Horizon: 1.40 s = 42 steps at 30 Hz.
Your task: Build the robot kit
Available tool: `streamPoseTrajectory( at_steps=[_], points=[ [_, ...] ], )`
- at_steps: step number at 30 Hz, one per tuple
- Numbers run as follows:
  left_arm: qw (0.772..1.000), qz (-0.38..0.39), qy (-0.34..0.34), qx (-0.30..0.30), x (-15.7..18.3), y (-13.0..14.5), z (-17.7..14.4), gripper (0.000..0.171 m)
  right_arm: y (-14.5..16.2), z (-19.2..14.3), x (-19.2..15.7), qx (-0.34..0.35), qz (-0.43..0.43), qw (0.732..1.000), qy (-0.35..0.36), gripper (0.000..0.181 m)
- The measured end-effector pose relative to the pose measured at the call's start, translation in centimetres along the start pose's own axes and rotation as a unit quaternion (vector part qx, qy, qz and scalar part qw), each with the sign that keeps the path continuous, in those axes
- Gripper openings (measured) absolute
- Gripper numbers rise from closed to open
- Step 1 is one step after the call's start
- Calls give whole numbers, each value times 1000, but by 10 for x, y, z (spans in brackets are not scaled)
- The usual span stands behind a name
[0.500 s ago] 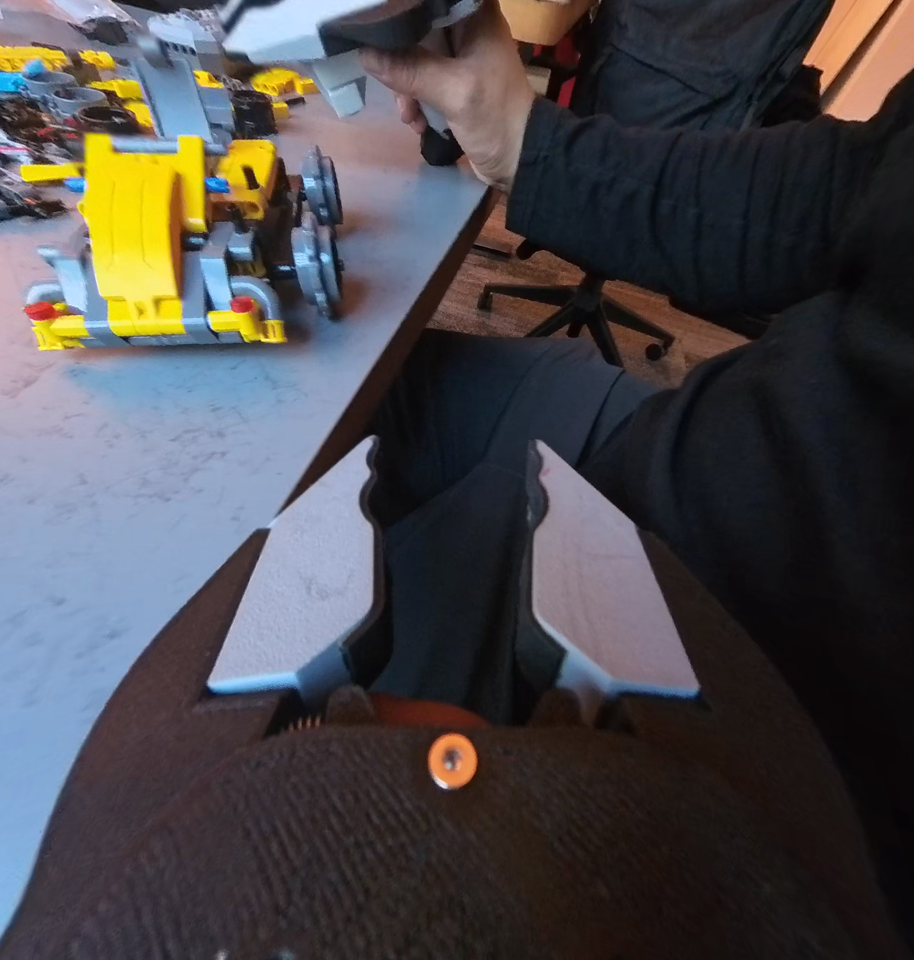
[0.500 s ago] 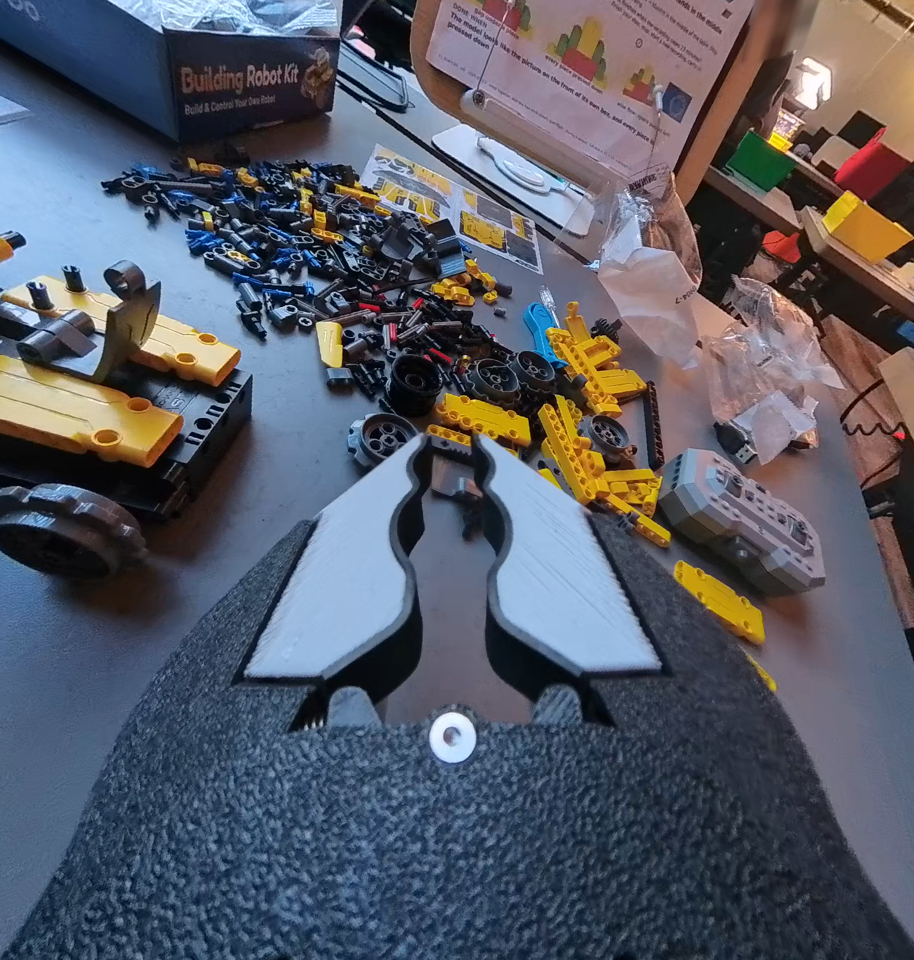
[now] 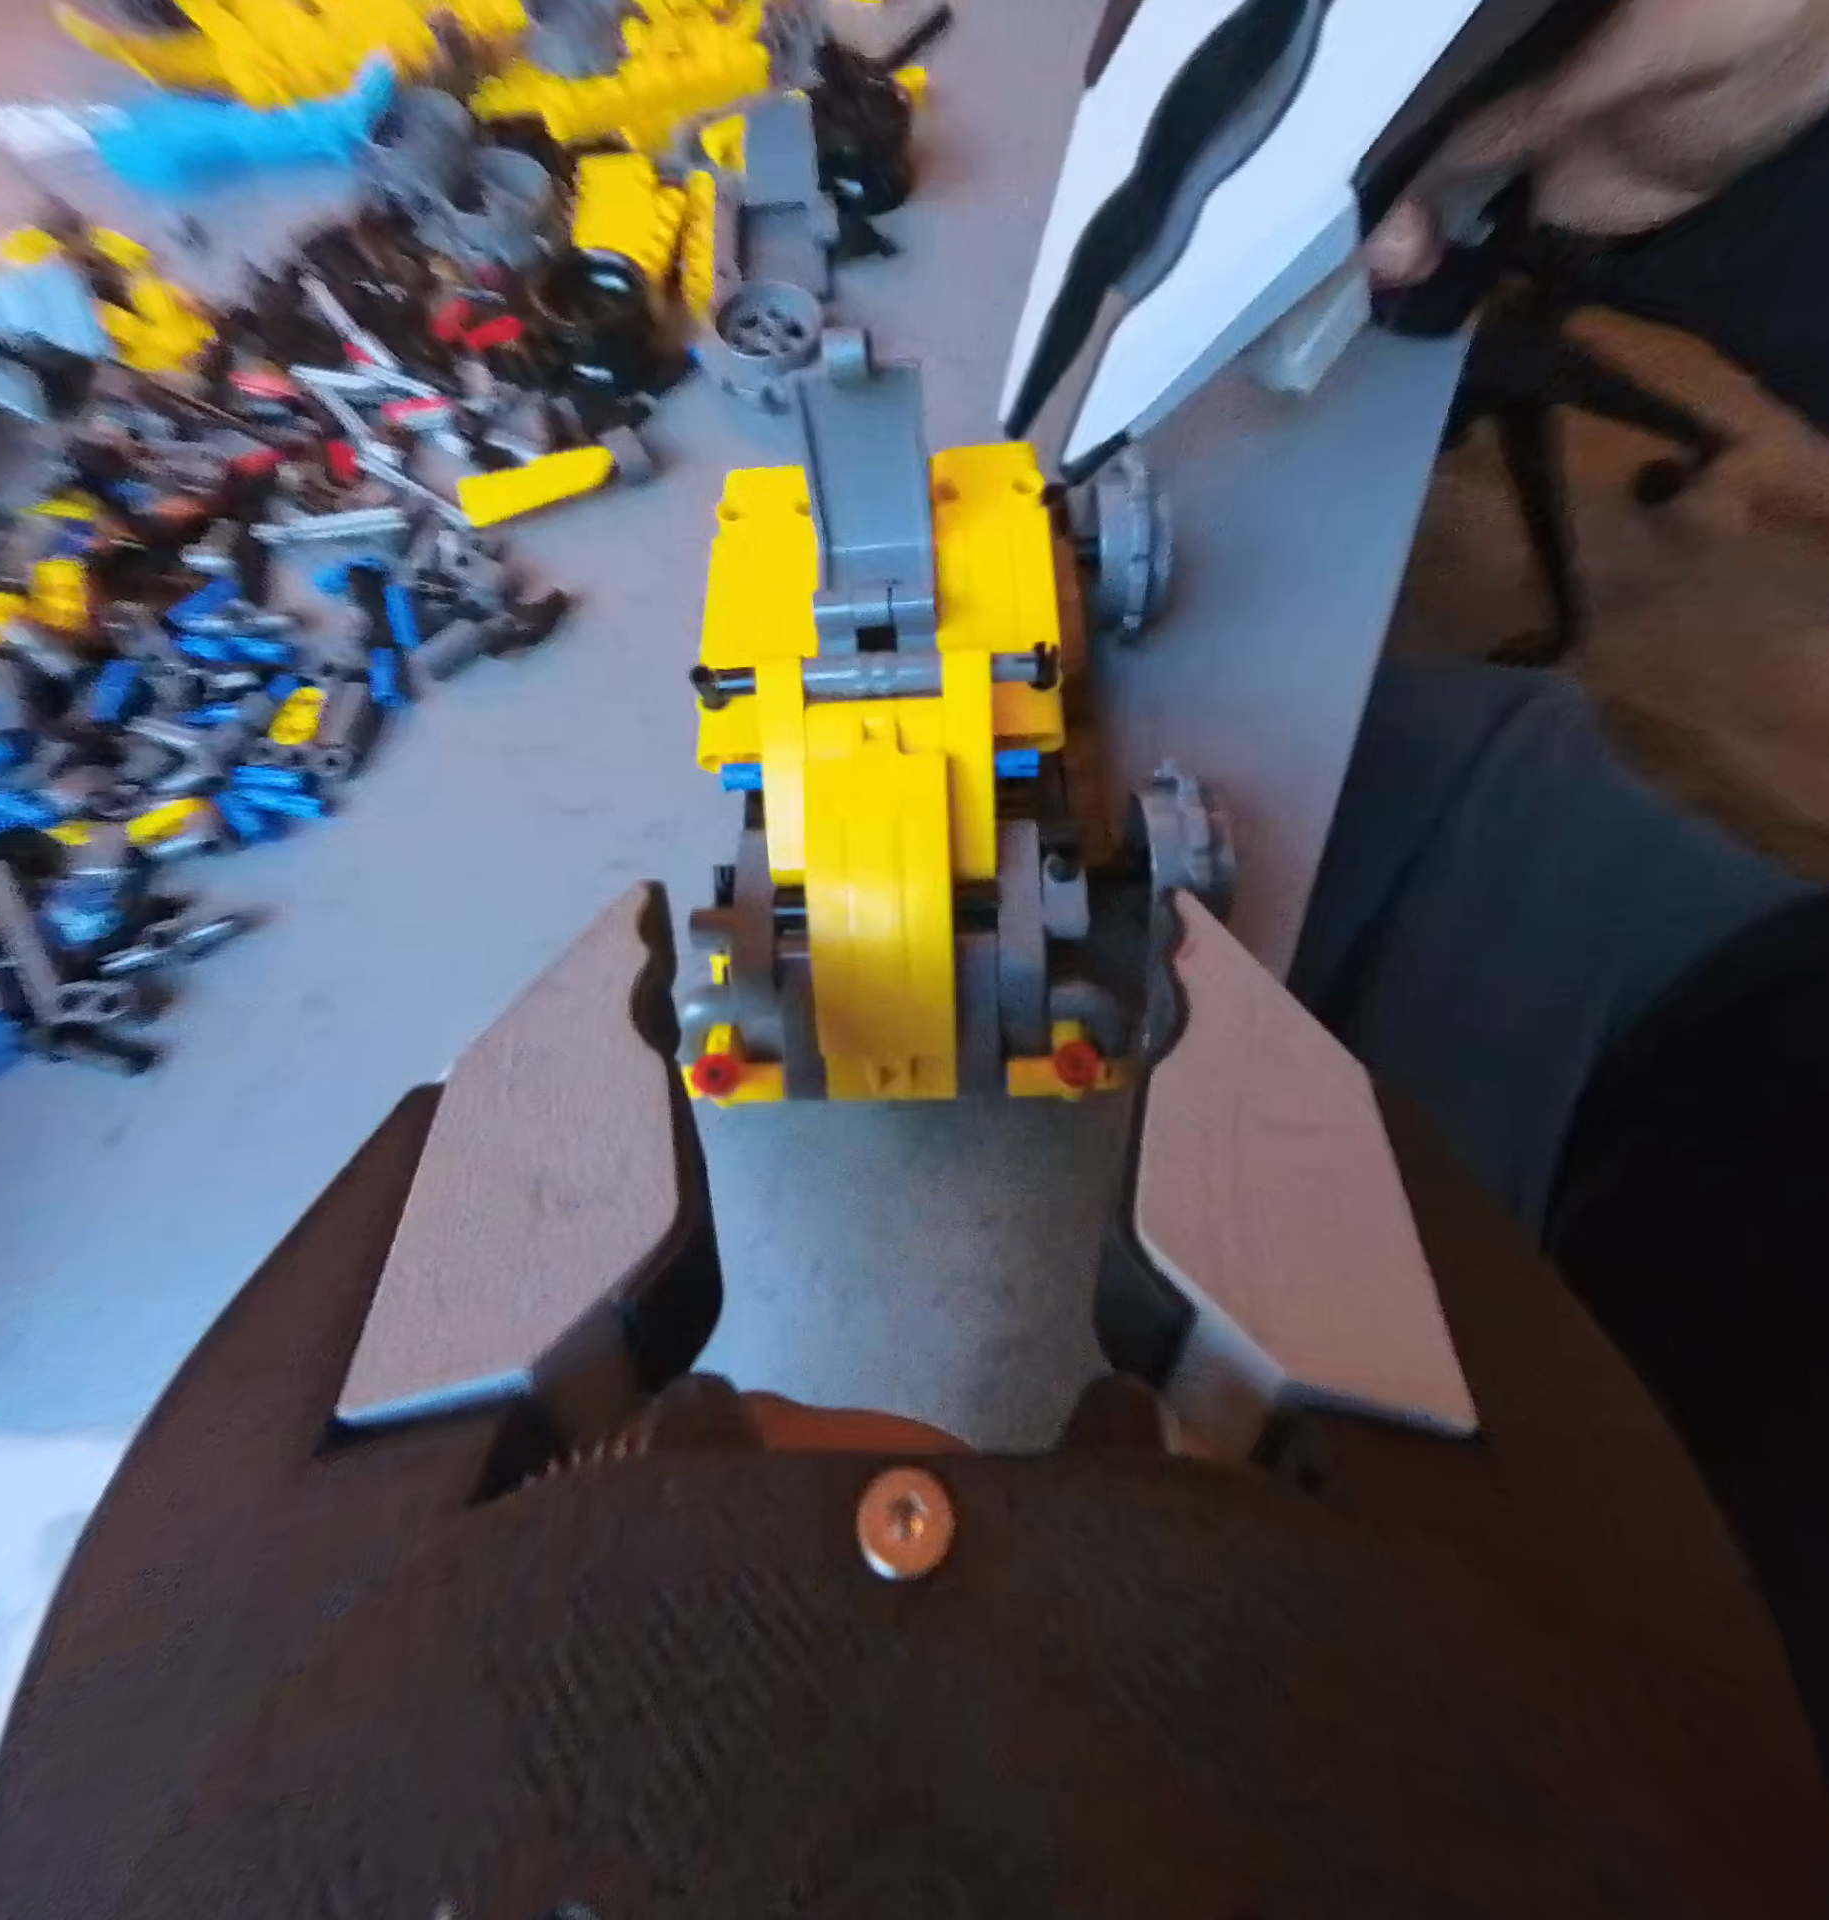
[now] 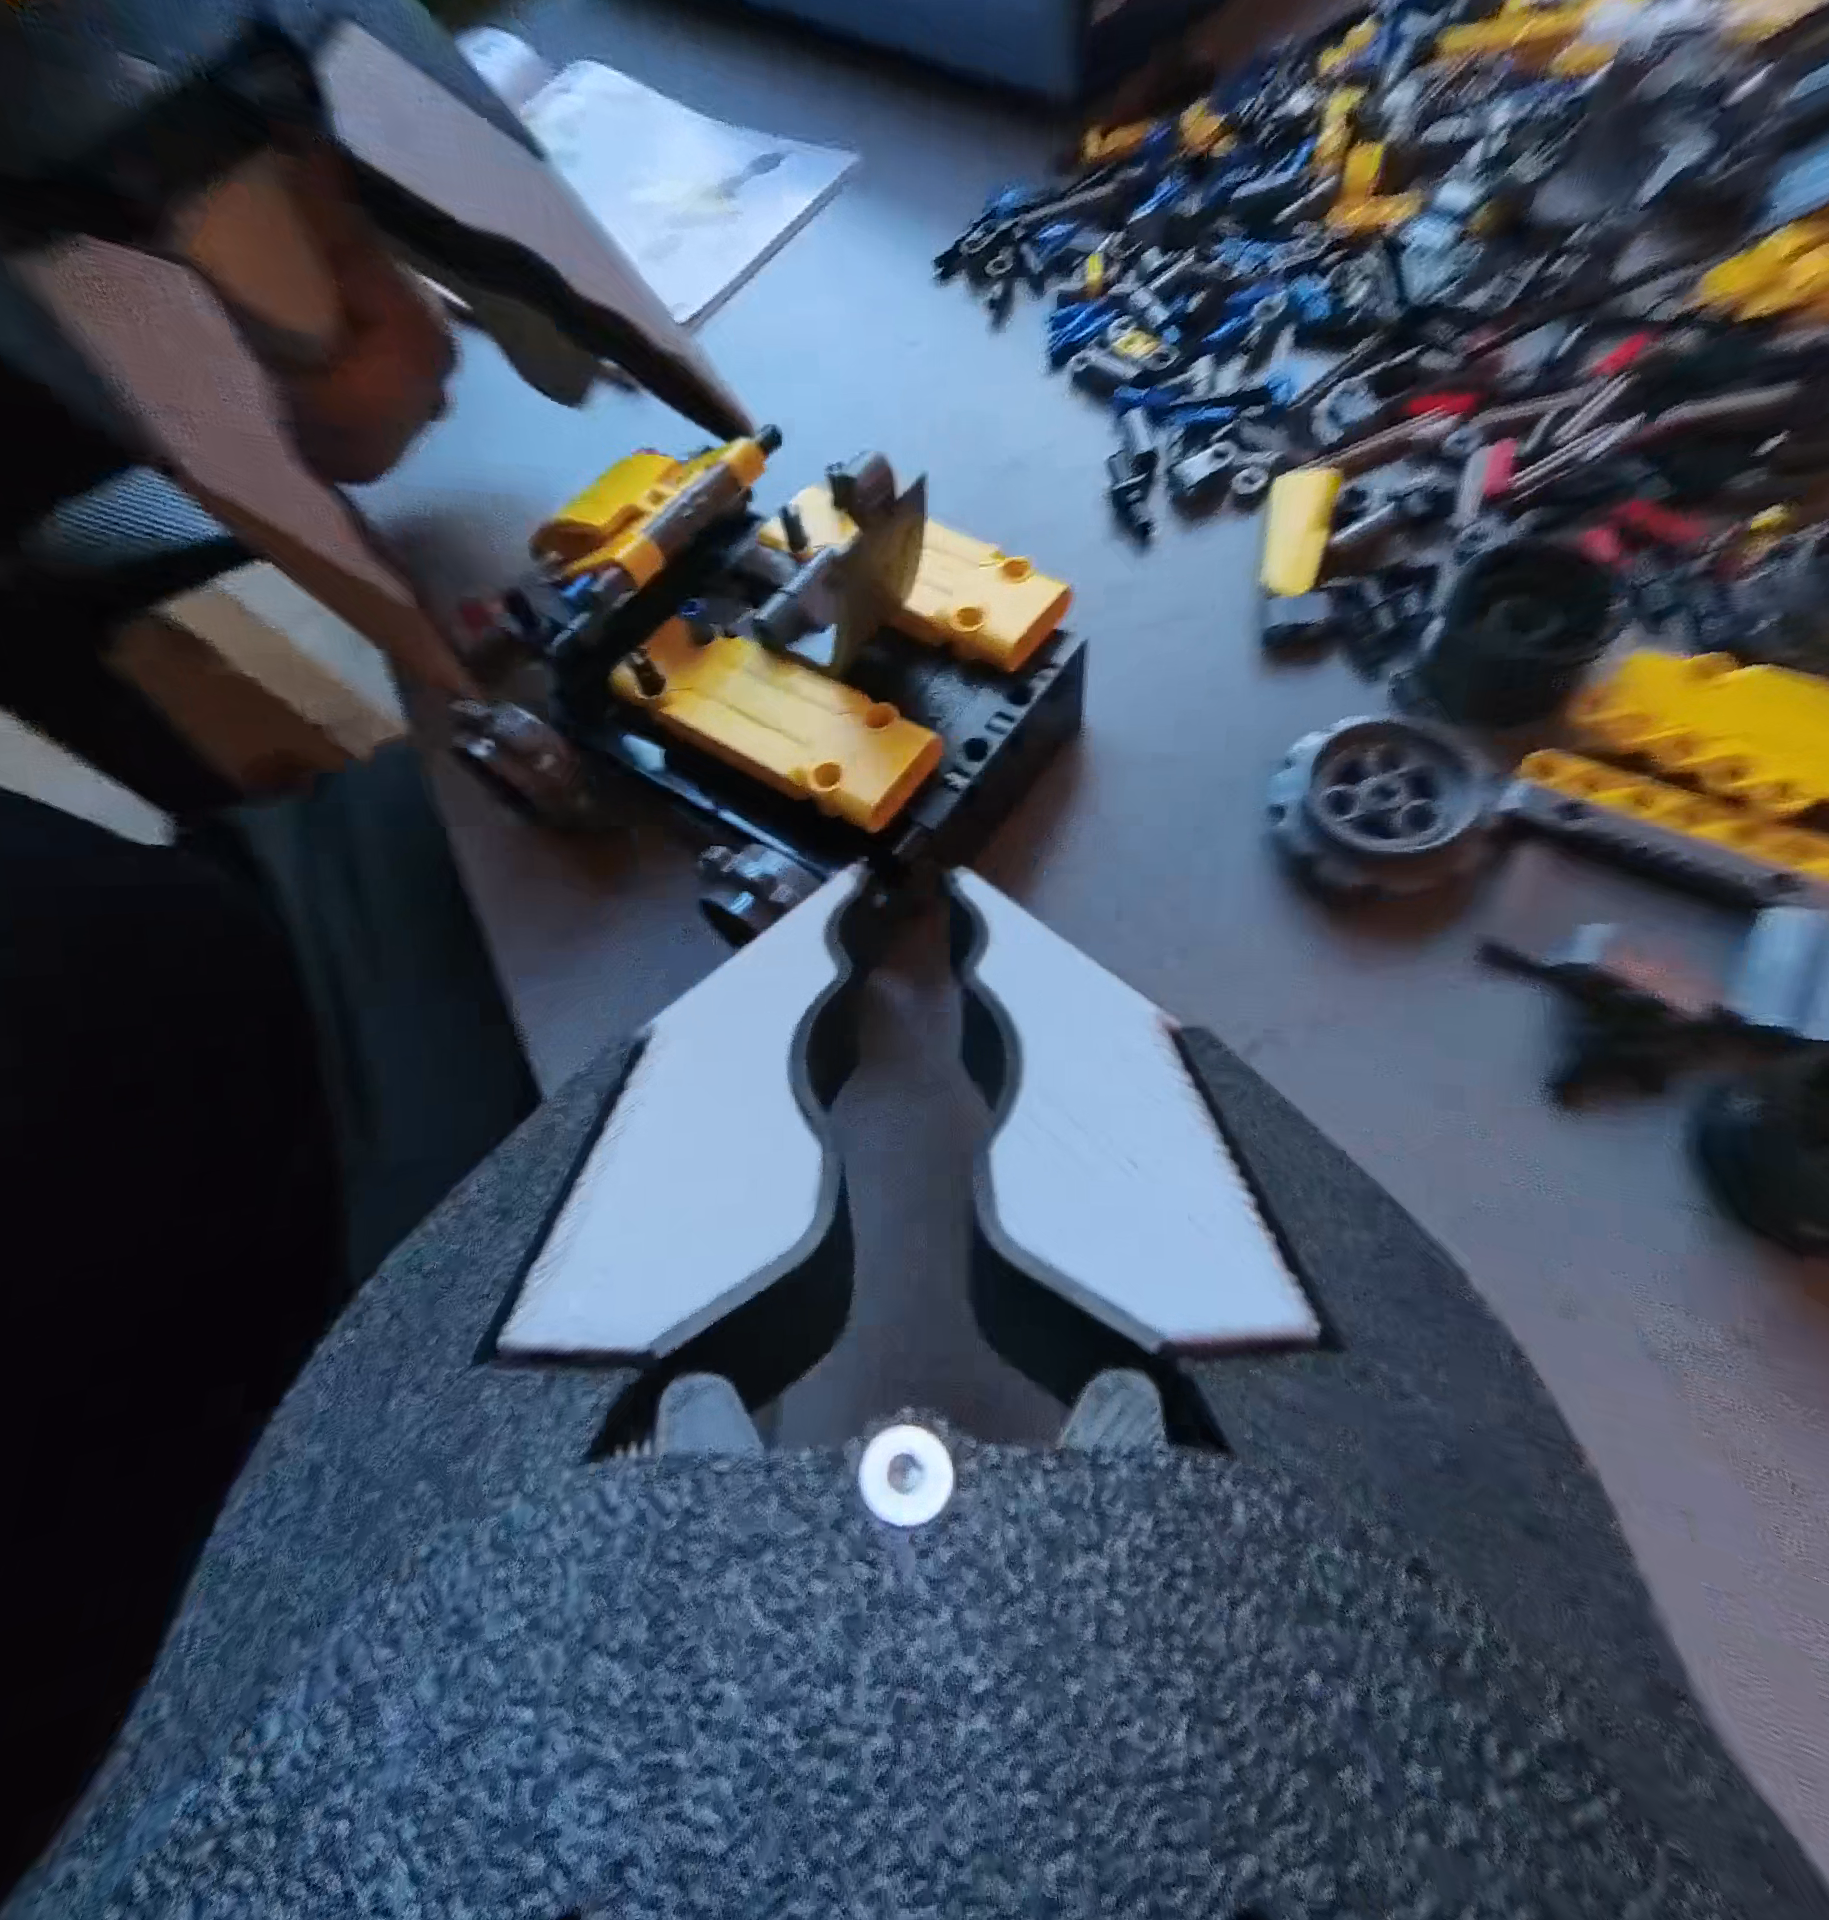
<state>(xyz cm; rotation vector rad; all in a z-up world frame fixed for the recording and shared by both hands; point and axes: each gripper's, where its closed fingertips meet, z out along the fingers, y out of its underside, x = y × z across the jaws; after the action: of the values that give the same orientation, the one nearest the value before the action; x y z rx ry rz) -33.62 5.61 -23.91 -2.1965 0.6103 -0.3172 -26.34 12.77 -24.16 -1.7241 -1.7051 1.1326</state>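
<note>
Black textured gripper bodies [image 3: 889,1662] with pale flat wavy-edged fingers [image 4: 681,1174], one central screw [image 4: 905,1475], black sleeves [image 3: 1720,1299].

A loose grey wheel [image 4: 1379,805] lies on the table [image 4: 1149,914] beside scattered bricks [image 4: 1492,260].

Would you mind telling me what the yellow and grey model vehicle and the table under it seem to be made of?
Model vehicle: moulded plastic by the look, glossy yellow and matte grey, with crisp stud holes and pin joints. Table: a smooth grey top, faintly mottled and scuffed, probably laminate, though the blur leaves that open.
</note>
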Motion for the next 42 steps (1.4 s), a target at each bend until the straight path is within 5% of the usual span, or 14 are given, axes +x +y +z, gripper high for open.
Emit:
streamPoseTrajectory(
  at_steps=[2,7,15,18,21,28,32,40,42],
  points=[
    [998,-47,47,-20,2,2,6,86,3,-1,-3,-6,37,998,-41,6],
    [993,-84,88,-8,13,13,10,84,8,-7,-7,-16,69,992,-100,32],
    [994,103,-15,25,30,24,-17,84,31,-10,-15,-92,-42,987,-129,54],
    [994,110,-11,-18,30,35,-8,107,33,-4,-46,-119,-45,968,-217,47],
    [991,123,-28,-34,21,37,-6,105,32,5,-60,-132,-50,960,-240,35],
    [991,127,-9,-38,17,40,-9,105,16,1,-72,-72,-9,969,-236,28],
    [996,64,55,-34,15,29,-14,104,-5,-2,-65,6,-10,982,-189,48],
    [994,29,88,-51,10,22,-14,104,-10,-14,-65,44,-180,983,-10,58],
    [994,22,98,-53,10,20,-15,104,5,-15,-70,22,-244,969,22,90]
  ],
)
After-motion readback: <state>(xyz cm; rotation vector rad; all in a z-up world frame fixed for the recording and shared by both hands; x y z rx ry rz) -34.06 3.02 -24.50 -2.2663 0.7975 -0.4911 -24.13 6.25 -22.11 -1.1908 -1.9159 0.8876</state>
